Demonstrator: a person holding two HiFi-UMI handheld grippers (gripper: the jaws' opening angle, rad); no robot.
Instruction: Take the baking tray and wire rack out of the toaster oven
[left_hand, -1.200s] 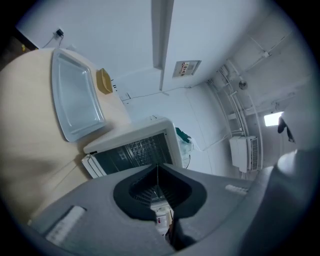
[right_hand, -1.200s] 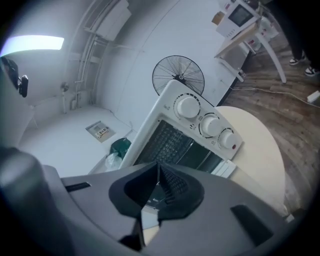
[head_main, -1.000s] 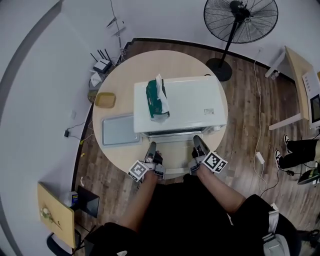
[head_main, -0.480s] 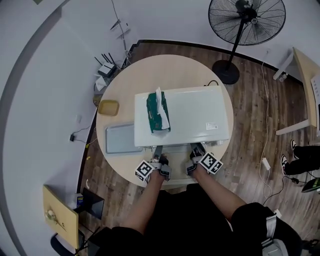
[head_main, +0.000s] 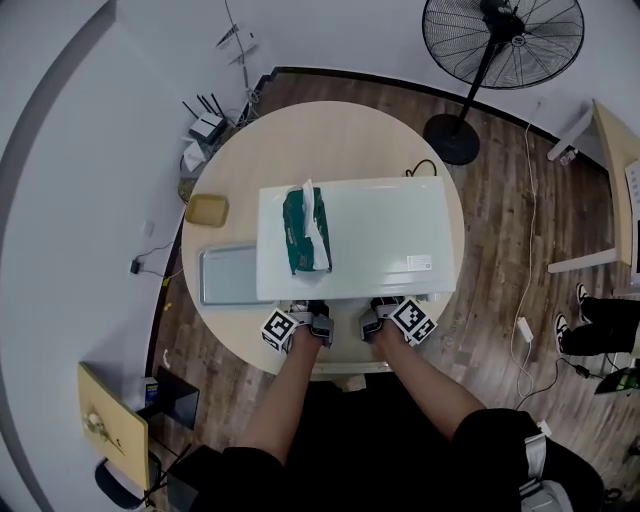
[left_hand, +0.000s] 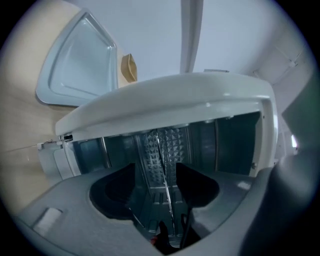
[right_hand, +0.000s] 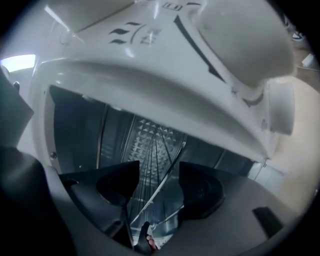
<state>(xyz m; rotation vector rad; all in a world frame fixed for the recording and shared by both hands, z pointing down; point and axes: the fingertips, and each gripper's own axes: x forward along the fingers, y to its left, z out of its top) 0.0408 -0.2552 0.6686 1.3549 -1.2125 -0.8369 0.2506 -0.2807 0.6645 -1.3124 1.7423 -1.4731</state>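
The white toaster oven (head_main: 370, 235) stands on the round table (head_main: 330, 130) with its front open. Inside, the wire rack (left_hand: 161, 150) (right_hand: 152, 145) lies across the dark cavity. My left gripper (head_main: 308, 308) (left_hand: 156, 182) and right gripper (head_main: 378, 308) (right_hand: 159, 185) reach side by side into the oven's mouth. Both pairs of jaws have just been opening and stand apart. A thin wire of the rack runs through each gap, and the pads do not press on it. The grey baking tray (head_main: 228, 275) (left_hand: 80, 60) lies flat on the table, left of the oven.
A green tissue pack (head_main: 303, 230) lies on the oven's top. A small yellow dish (head_main: 206, 210) sits behind the baking tray. A standing fan (head_main: 500, 40) is on the floor beyond the table. The oven's knobs (right_hand: 240, 45) are on its right side.
Both grippers have moved forward to the oven's mouth, so their fingertips now sit under its top edge. Their jaws, narrow a second ago, now stand apart.
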